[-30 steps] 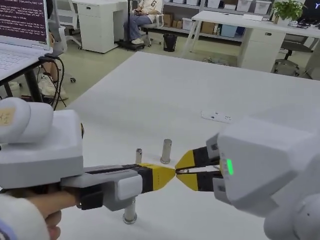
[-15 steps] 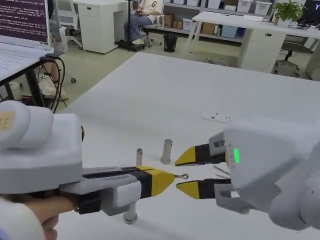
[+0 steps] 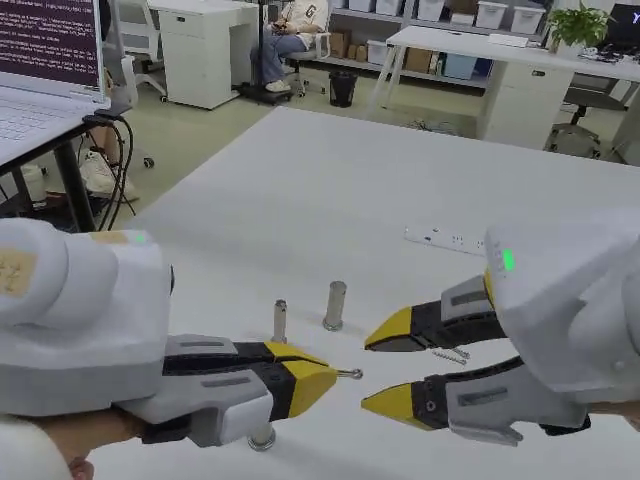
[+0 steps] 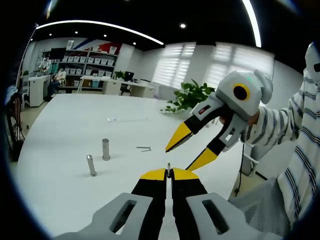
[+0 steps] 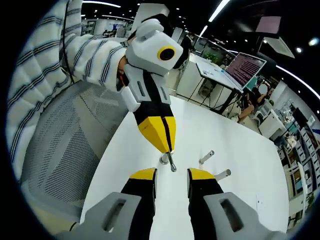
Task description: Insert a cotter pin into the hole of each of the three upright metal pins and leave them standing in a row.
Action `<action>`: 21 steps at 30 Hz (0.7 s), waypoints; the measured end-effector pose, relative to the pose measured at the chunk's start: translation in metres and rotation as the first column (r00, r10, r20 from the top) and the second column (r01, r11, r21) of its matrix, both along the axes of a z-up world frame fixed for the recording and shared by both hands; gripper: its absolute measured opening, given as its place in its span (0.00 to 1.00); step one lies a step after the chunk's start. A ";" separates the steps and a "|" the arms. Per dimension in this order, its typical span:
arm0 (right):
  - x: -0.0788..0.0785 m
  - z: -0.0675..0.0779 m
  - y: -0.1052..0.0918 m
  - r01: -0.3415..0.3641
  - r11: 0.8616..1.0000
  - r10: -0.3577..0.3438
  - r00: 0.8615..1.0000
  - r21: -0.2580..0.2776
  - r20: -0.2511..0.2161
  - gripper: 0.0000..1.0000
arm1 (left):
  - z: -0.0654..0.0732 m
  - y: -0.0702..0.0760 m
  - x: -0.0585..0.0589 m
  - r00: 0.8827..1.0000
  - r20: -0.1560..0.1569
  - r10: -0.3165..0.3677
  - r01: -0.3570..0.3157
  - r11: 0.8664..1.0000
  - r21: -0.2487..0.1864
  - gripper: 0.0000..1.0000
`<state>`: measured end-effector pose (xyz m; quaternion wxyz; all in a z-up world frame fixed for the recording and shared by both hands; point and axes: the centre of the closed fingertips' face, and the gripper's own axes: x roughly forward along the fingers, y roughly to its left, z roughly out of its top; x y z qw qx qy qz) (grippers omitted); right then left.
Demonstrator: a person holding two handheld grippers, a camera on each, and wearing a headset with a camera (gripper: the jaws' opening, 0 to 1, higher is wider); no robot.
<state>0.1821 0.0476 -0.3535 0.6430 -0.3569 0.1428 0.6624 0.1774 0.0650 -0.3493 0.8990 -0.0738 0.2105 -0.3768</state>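
Cotter pin point(image 3: 350, 374) lower centre of head view, clamped tight in left gripper point(image 3: 333, 376), round end poking out. Right gripper point(image 3: 367, 374) spread wide, empty, just right. Likely light, thin, slippery, bendable; best pinched near head. Metal pins point(image 3: 335, 305) upright mid-frame.

You have bright, even overhead light in the head view. The white table point(image 3: 330, 180) carries only faint, soft shadows beside the upright pins point(image 3: 335, 305), and the far room reads slightly soft. In your left gripper view the ceiling light strip point(image 4: 100, 22) bows with fisheye distortion. The windows point(image 4: 240, 60) glare pale, and the edges smear.
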 end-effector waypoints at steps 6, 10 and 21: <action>-0.005 -0.005 -0.002 0.043 0.999 -0.038 0.989 0.030 -0.143 0.19 | -0.001 -0.004 -0.006 0.995 0.071 -0.070 0.065 0.995 0.078 0.00; -0.013 -0.010 -0.002 0.044 0.999 -0.036 0.972 0.031 -0.234 0.18 | 0.000 -0.008 -0.011 0.988 0.101 -0.118 0.106 0.988 0.115 0.00; -0.027 -0.023 -0.004 0.009 1.000 -0.009 0.956 -0.002 -0.292 0.09 | 0.005 -0.018 -0.020 0.958 0.180 -0.225 0.193 0.965 0.178 0.00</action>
